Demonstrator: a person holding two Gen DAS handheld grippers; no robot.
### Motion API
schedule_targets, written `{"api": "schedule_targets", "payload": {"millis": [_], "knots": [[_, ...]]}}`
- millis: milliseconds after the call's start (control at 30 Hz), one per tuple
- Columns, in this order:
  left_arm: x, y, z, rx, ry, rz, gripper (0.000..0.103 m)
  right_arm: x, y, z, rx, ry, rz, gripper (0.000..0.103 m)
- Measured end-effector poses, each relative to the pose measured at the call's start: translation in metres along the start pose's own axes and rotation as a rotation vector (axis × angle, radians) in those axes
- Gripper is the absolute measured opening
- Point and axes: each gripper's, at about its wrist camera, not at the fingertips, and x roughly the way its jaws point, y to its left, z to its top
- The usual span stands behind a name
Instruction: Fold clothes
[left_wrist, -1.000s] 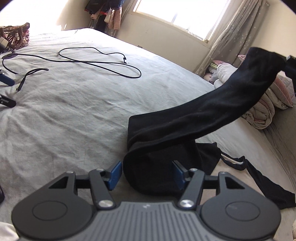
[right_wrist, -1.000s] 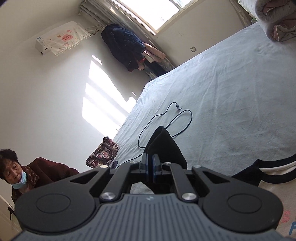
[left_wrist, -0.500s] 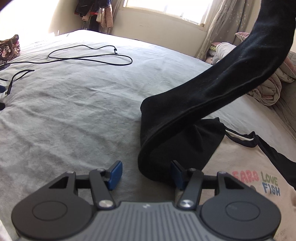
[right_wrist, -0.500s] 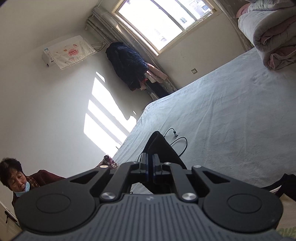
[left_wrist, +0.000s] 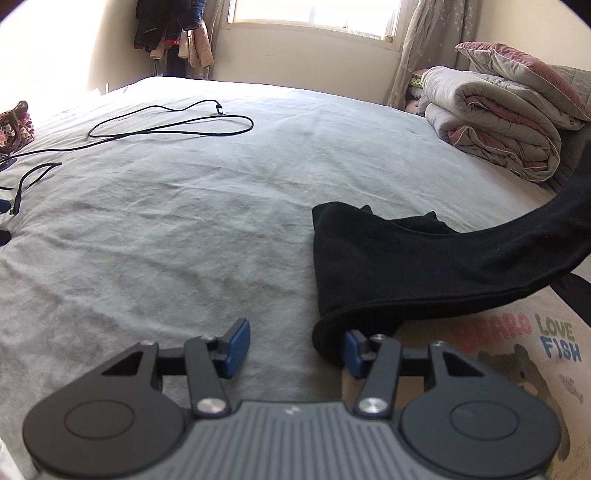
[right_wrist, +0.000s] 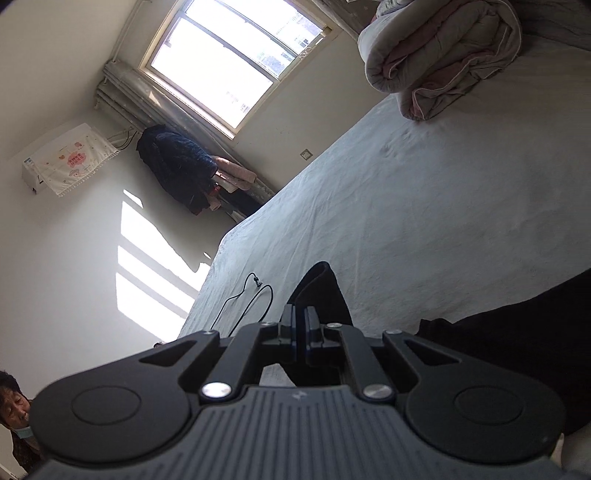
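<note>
The right claw pinched the black sleeve mid-fold across the shirt, while the left claw, closing empty, needed to pin the crease.

Left claw closing around nothing; right claw clamped tight.

A home bedroom: a wide bed under a grey sheet, rolled quilts stacked at its far corner, coats hanging beside a sunlit window, and a cloth-covered air conditioner on the wall.
</note>
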Motion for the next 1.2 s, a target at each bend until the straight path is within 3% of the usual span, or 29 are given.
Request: {"api": "schedule_targets", "payload": {"millis": [300, 500, 600, 700, 867, 967, 1100, 1133, 1200], "knots": [[-0.004, 0.0, -0.001, 0.043, 0.008, 0.014, 0.053, -0.017, -0.105, -0.036, 0.123, 0.027, -0.098, 0.008], [-0.012, 0.004, 0.003, 0.132, 0.034, -0.021, 0.054, -0.03, -0.137, -0.054, 0.051, 0.056, -0.262, 0.015], [-0.023, 0.012, 0.013, 0.135, 0.016, -0.067, 0.054, -0.045, -0.135, -0.051, 0.0, 0.051, -0.286, 0.015], [-0.034, 0.012, 0.026, 0.108, -0.041, -0.114, 0.053, -0.047, -0.113, -0.052, -0.09, 0.052, -0.254, 0.015], [-0.033, -0.013, 0.042, 0.079, -0.082, -0.251, 0.053, -0.016, -0.061, -0.066, -0.282, 0.106, -0.222, 0.015], [-0.022, -0.026, 0.04, 0.09, -0.073, -0.293, 0.052, 0.007, -0.045, -0.08, -0.384, 0.145, -0.227, 0.015], [0.004, -0.028, 0.023, 0.113, 0.027, -0.277, 0.05, 0.029, -0.056, -0.089, -0.427, 0.187, -0.288, 0.015], [0.012, -0.027, 0.015, 0.128, 0.059, -0.258, 0.045, 0.033, -0.061, -0.091, -0.43, 0.196, -0.31, 0.015], [0.01, -0.023, 0.004, 0.177, 0.02, -0.256, 0.044, 0.032, -0.07, -0.094, -0.435, 0.197, -0.345, 0.01]]}}
